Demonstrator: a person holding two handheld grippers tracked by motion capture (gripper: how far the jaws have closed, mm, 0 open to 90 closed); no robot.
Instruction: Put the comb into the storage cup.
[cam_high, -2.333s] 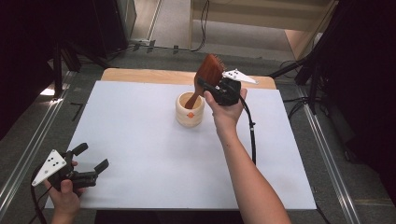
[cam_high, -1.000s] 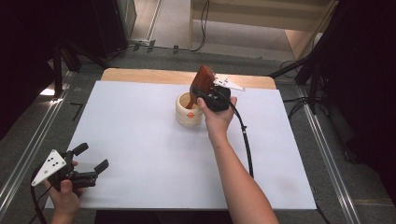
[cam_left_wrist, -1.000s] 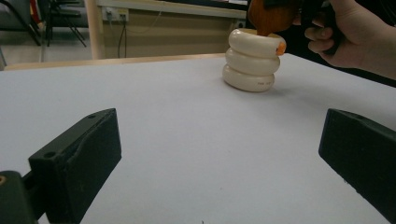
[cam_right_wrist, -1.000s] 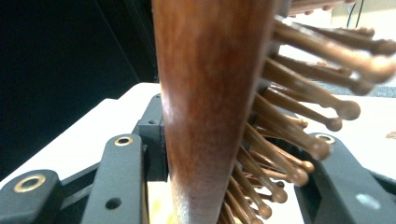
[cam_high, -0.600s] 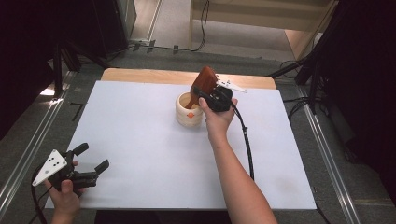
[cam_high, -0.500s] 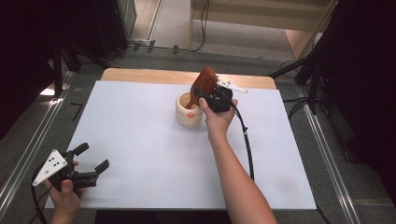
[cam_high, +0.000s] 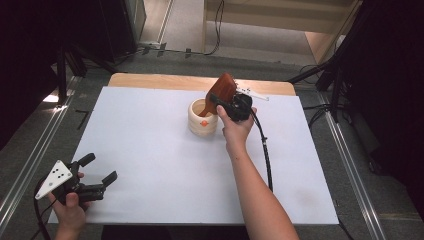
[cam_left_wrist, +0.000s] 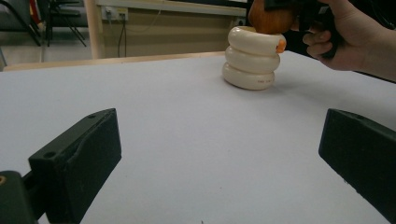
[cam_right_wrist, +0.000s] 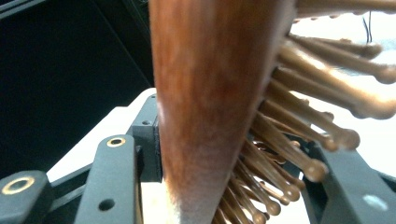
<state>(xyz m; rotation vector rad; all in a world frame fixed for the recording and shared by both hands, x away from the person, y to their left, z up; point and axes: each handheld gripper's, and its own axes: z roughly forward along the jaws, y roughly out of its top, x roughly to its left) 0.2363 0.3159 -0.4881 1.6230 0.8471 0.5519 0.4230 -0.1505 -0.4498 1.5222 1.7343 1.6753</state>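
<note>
Left gripper (cam_high: 97, 175): jaws apart, idle at near-left edge of white mat (cam_high: 150, 150) | Holder (cam_high: 202, 119): cream ringed cup, mat centre-back | Right gripper (cam_high: 220, 102): jaws just easing apart, wooden hairbrush (cam_high: 222, 90) between them, handle down in the holder | Advice: release fully, lift straight up without tipping holder.

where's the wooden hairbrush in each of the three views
High view: the wooden hairbrush is top centre, handle down in the cream ringed holder, between the right gripper jaws.
Left gripper view: top edge right of centre, its brown head above the holder.
Right gripper view: close up in the centre, the brush back with its pins to the right.
Shared landmark: the white table sheet.
</note>
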